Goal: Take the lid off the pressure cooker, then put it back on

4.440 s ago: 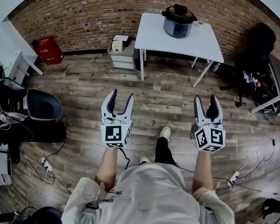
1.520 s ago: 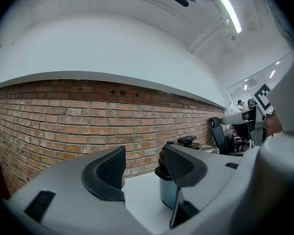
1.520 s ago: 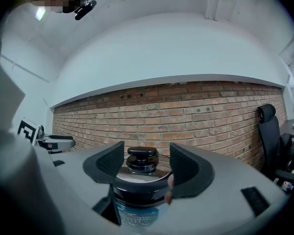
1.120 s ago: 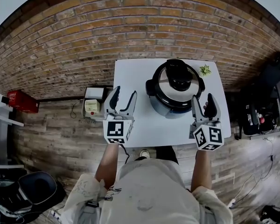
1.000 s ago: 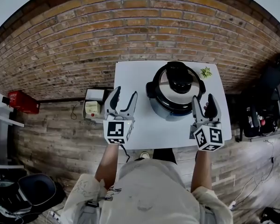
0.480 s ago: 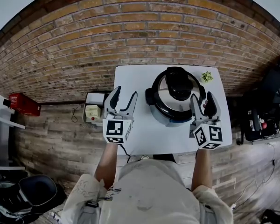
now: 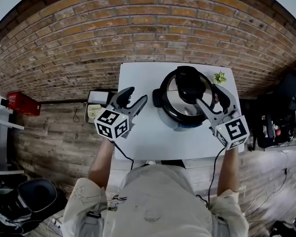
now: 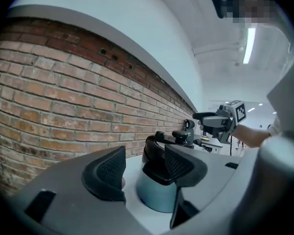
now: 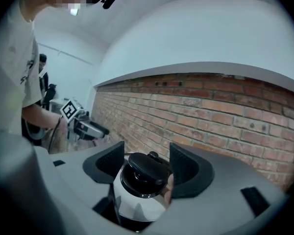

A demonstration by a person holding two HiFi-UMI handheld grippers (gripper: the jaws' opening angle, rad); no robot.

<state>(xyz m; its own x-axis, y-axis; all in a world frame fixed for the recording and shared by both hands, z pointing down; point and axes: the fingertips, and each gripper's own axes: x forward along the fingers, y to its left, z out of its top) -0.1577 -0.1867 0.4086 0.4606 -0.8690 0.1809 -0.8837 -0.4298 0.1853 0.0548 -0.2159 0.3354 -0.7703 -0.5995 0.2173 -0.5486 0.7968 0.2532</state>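
The pressure cooker point(image 7: 173, 113) stands on a white table point(image 7: 138, 73), with its silver lid point(image 7: 173, 90) on and a black handle point(image 7: 187, 85) on top. My left gripper point(image 7: 137, 95) hangs open over the table to the cooker's left, and its jaws frame the cooker's body point(image 8: 157, 195). My right gripper point(image 7: 207, 94) is open over the lid's right side. In the right gripper view the handle point(image 9: 144, 166) shows between the jaws of the right gripper point(image 9: 146, 163) and the pads do not touch it.
A small green plant point(image 7: 218, 77) sits at the table's back right corner, against the brick wall point(image 7: 138, 23). A low cabinet point(image 7: 96, 107) stands left of the table, a red crate point(image 7: 17, 105) further left, dark clutter point(image 7: 276, 127) at the right.
Both grippers have rolled and turned inward toward the cooker. The right one has moved up over the lid's right side; the left one has dropped slightly and points right.
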